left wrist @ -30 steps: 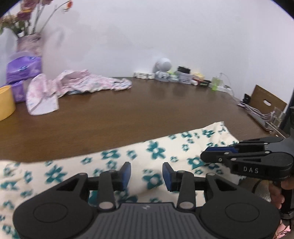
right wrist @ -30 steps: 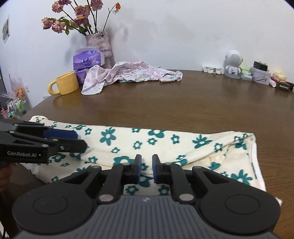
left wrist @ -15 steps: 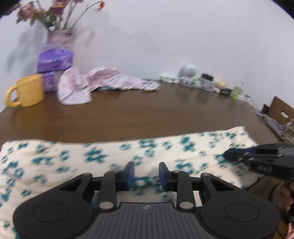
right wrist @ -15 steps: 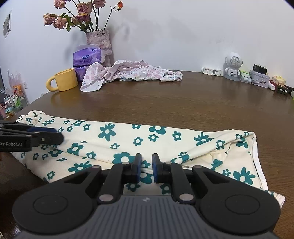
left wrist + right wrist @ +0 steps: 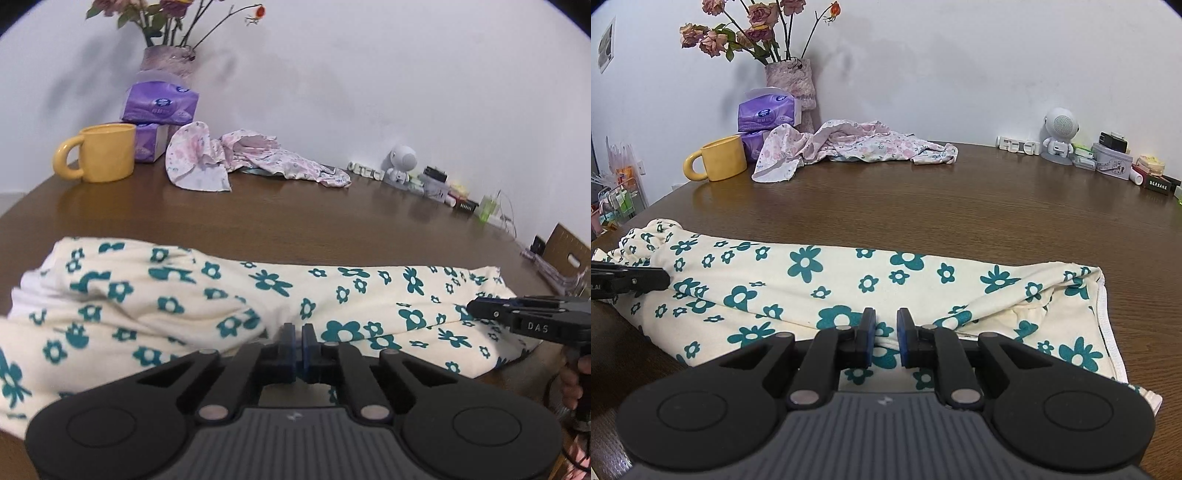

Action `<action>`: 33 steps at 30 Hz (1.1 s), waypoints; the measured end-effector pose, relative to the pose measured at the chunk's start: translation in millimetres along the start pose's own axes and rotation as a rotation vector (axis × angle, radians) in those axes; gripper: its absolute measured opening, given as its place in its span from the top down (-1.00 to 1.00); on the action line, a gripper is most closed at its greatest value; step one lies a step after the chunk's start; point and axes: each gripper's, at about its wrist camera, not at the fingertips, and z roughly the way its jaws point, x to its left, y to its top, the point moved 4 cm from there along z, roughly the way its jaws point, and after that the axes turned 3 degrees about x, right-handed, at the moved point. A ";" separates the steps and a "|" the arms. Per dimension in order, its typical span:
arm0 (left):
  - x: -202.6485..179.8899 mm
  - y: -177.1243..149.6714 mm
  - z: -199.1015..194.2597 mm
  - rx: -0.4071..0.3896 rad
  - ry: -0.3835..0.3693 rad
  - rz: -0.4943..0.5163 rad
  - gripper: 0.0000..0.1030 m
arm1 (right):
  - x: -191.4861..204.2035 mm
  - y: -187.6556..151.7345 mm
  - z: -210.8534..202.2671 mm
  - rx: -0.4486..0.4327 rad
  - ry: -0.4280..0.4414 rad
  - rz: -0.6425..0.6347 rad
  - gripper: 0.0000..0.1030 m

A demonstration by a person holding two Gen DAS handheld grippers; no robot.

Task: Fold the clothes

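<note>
Step in hand: securing the near edge of the cream cotton garment with teal flowers [image 5: 280, 295], spread on the brown wooden table [image 5: 295, 221] just ahead of both claws; left gripper [image 5: 298, 345] has just clamped onto a cloth fold; right gripper [image 5: 886, 341] pinches the hem, narrow gap showing. Next, likely: lift both together, carry edge away.
</note>
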 end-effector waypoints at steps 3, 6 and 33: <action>3.0 -2.8 -2.1 -0.011 -0.018 -0.036 0.90 | -0.2 -0.2 0.0 0.000 0.002 0.000 0.75; -1.8 -6.6 -4.7 -0.031 -0.054 -0.033 0.63 | -0.2 -0.3 -0.2 -0.001 0.006 0.000 0.69; -4.6 25.3 8.0 -0.067 0.188 -0.117 -0.93 | -2.5 8.9 5.0 -0.021 -0.071 0.026 -0.99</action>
